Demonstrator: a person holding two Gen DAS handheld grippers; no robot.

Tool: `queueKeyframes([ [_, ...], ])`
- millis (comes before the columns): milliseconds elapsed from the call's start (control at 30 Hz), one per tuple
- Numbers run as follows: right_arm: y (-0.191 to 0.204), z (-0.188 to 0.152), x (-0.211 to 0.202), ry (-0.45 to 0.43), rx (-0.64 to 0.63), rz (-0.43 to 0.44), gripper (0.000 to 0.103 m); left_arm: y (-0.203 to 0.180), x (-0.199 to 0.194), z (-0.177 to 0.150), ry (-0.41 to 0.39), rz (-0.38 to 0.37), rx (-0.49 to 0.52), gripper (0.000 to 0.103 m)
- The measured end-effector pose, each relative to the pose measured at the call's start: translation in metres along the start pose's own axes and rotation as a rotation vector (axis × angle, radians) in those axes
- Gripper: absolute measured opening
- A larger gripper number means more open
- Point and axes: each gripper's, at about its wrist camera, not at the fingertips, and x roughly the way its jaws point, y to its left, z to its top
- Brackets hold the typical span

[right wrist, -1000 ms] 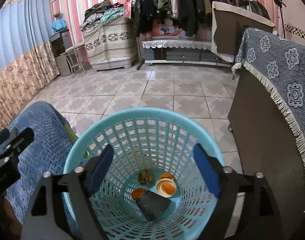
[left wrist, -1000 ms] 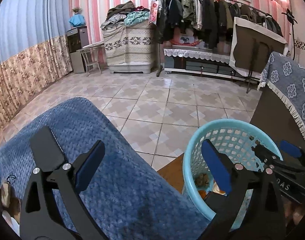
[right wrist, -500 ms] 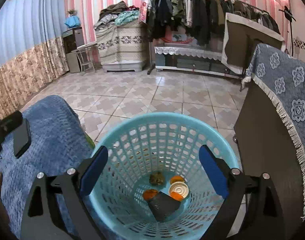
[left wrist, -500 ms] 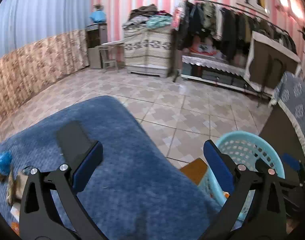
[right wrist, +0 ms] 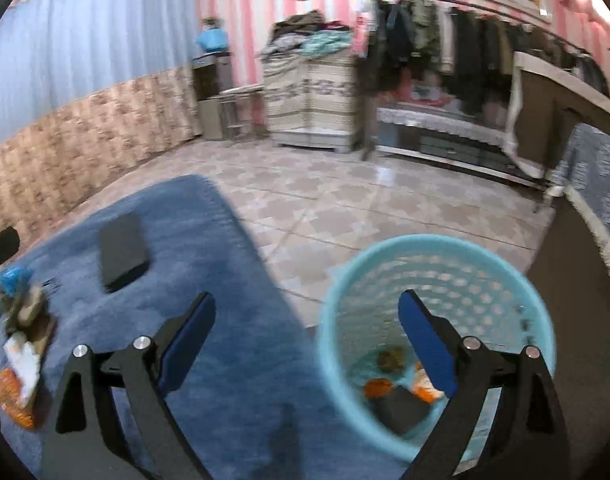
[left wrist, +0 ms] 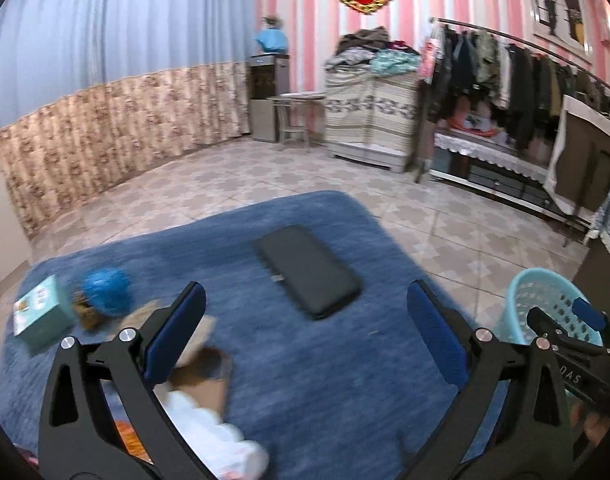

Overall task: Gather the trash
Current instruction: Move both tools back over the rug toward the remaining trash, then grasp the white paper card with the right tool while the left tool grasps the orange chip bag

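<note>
My left gripper is open and empty above a blue-covered table. Trash lies at its left: a blue crumpled ball, a small teal box, brown cardboard and white crumpled paper. My right gripper is open and empty, over the gap between the table and a light-blue mesh basket. The basket holds orange scraps and a dark item. The trash pile also shows in the right wrist view.
A black flat case lies mid-table, also in the right wrist view. The basket stands on the tiled floor right of the table. A dark cabinet with a blue patterned cloth stands at far right. A clothes rack lines the back wall.
Both grippers have swung left, away from the basket toward the table. The trash pile and black case have come into view. Both stay open.
</note>
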Motion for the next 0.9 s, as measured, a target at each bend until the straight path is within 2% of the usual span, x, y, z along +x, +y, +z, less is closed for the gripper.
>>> queueKeyframes([
  [233, 0.056, -0.018, 0.0, 0.03, -0.119, 0.14, 0.091, 0.077, -0.028, -0.021, 0.005, 0.119, -0.064, 0.097],
  [433, 0.095, -0.038, -0.002, 0.061, -0.218, 0.214, 0.091, 0.132, -0.04, -0.055, 0.043, 0.215, -0.095, 0.097],
  [600, 0.128, -0.05, -0.006, 0.077, -0.315, 0.281, 0.091, 0.16, -0.038, -0.085, 0.093, 0.266, -0.1, 0.097],
  [700, 0.152, -0.059, -0.011, 0.075, -0.373, 0.313, 0.091, 0.168, -0.037, -0.096, 0.109, 0.271, -0.113, 0.097],
  [800, 0.166, -0.064, -0.016, 0.081, -0.402, 0.342, 0.091, 0.179, -0.036, -0.109, 0.131, 0.294, -0.106, 0.097],
  [900, 0.177, -0.068, -0.023, 0.083, -0.408, 0.396, 0.091, 0.178, -0.036, -0.115, 0.146, 0.284, -0.121, 0.097],
])
